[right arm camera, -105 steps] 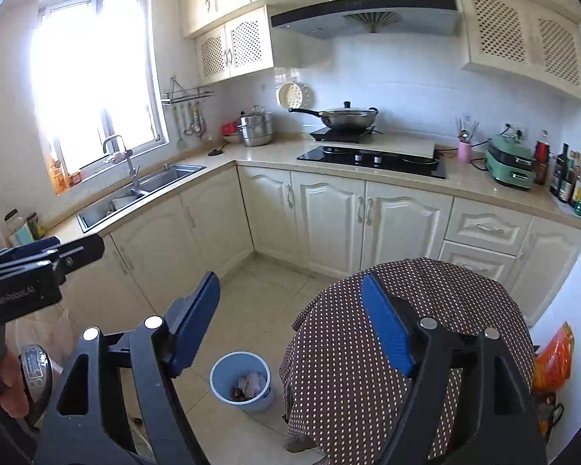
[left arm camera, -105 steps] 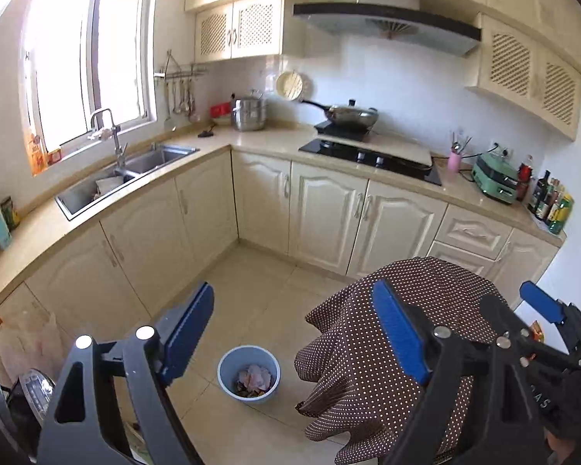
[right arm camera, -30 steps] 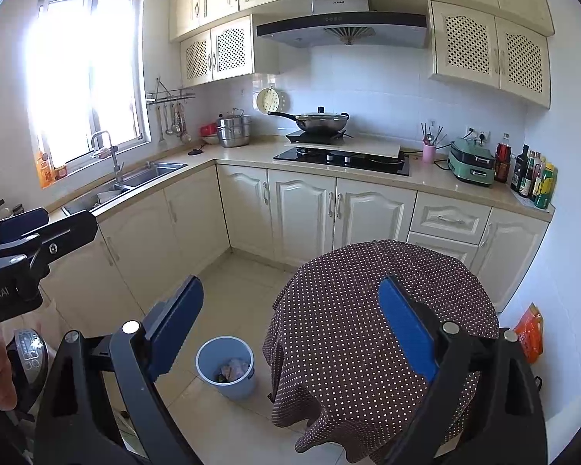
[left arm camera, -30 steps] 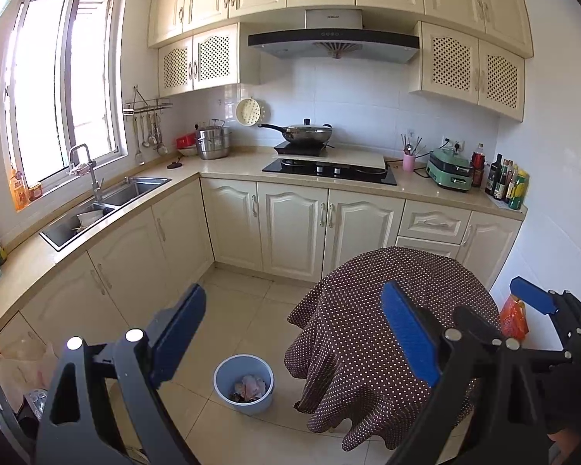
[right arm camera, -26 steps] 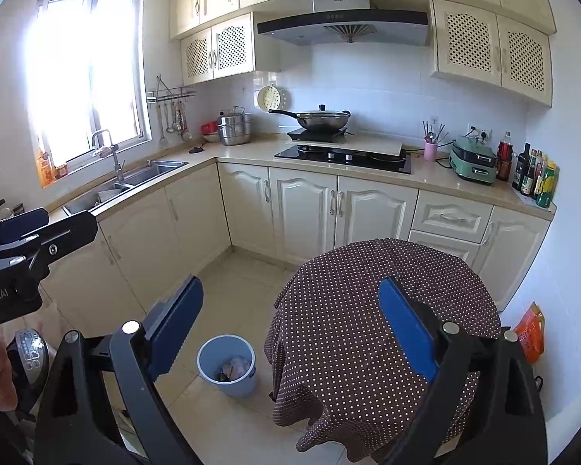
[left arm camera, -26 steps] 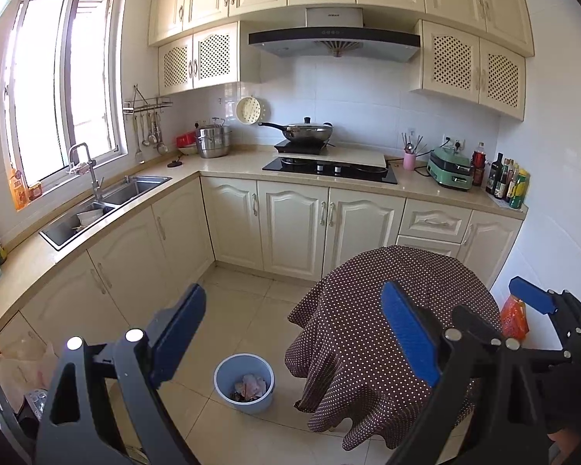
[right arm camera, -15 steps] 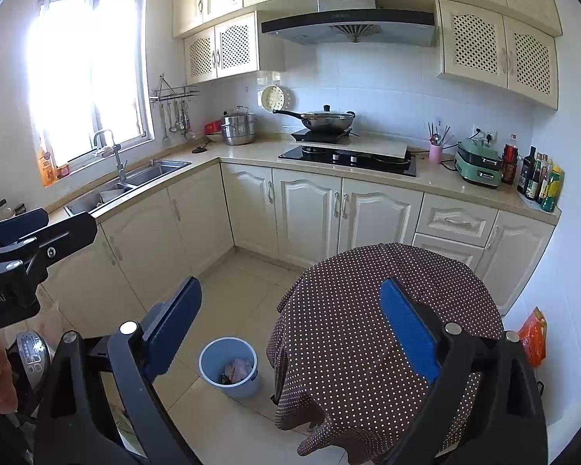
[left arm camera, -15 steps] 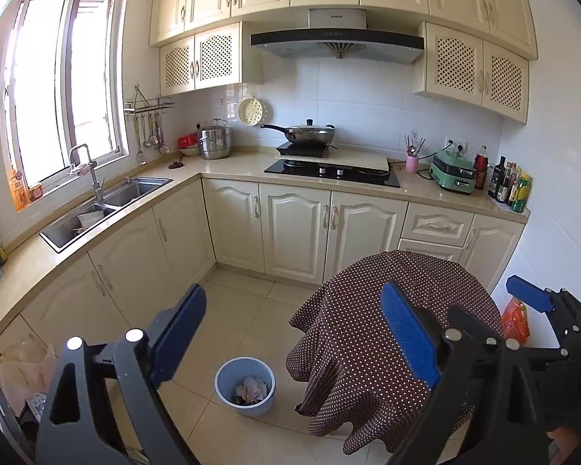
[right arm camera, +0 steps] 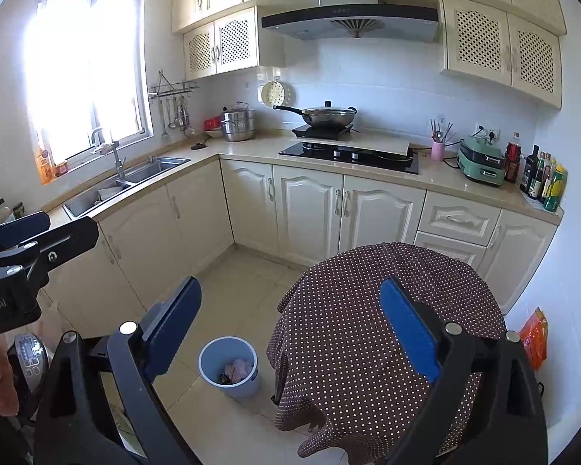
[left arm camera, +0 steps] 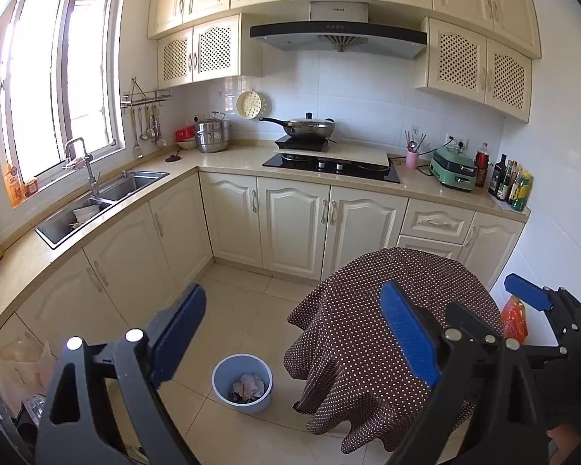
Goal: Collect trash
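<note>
Both pairs of my fingers are spread wide and hold nothing; my left gripper (left arm camera: 290, 333) and my right gripper (right arm camera: 290, 325) hang side by side, high above the kitchen floor (left arm camera: 248, 306), aimed at the far counter. Trash (left arm camera: 248, 385) that I can see lies crumpled inside the blue bin (left arm camera: 242, 383), which stands on the tiles just beside the hanging edge of the dotted tablecloth (left arm camera: 368, 348) on the round table; in the right wrist view the same bin (right arm camera: 228, 366) sits between my two blue pads, well below them. An orange bag (right arm camera: 534, 339) leans by the wall on the far side of the table; whether it is rubbish I cannot tell. I see no loose litter on the table or on the open floor, so I judge that the collecting is largely done, or that the rest lies outside these views.

My worries from here: the cloth hangs in deep folds close to the bin's rim, so a low reach from the table side could snag a pad in it and drag it off; the bin looks light, so a nudge on its rim may tip it and spill the contents; crumpled paper gives way under a pinch, so a shallow grip may let it slip; the two grippers are close together, so they may knock each other if both go down at once.
</note>
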The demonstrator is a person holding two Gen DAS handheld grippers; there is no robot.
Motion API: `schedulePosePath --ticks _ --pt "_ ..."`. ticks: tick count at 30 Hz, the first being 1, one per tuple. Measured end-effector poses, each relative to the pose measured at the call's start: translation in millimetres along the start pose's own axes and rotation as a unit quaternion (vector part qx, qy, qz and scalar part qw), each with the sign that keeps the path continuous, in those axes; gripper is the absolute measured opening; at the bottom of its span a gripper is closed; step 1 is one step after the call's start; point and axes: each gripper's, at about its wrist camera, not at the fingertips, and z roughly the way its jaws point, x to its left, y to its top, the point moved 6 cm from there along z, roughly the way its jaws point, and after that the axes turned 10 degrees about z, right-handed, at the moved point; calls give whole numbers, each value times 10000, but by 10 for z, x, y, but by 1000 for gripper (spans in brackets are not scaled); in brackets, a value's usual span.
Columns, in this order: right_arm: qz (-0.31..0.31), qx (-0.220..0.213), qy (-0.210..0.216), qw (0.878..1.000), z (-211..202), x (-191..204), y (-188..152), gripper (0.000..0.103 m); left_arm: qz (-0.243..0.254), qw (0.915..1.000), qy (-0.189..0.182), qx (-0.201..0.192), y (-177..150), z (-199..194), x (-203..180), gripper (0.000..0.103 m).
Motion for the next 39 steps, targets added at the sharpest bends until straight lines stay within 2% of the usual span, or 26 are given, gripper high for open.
schedulePosePath --ticks 14,39 --pt "32 57 -71 10000 24 29 -10 91 22 9999 -138 42 -20 82 58 90" --pt "63 174 -120 9998 -50 133 -185 91 166 9994 -264 119 -187 -79 160 90"
